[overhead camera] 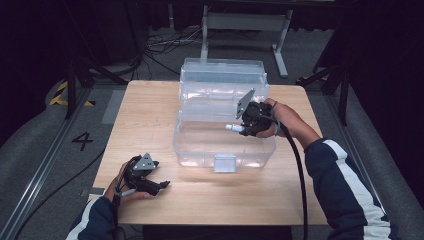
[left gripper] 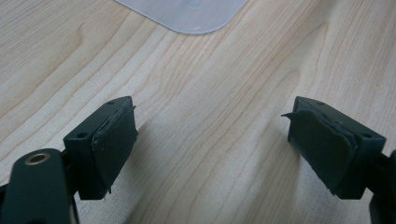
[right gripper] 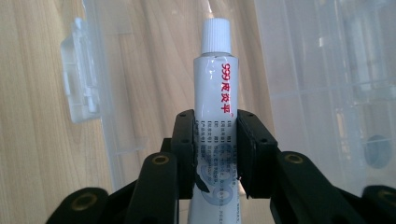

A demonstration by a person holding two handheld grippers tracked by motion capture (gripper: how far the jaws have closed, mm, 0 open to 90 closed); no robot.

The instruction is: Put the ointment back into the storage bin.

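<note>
Your right gripper clamps a white ointment tube above the open clear plastic box mid-table. Your left gripper rests wide open, empty, near the table's front-left corner.

Tube bottom end – hidden btwn jaws.

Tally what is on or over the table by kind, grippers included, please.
Clear plastic storage box, lid open: 1
White ointment tube, clamped in the right gripper over the box: 1
Black grippers, counting the open left gripper low over the table: 2
Total: 4
</note>
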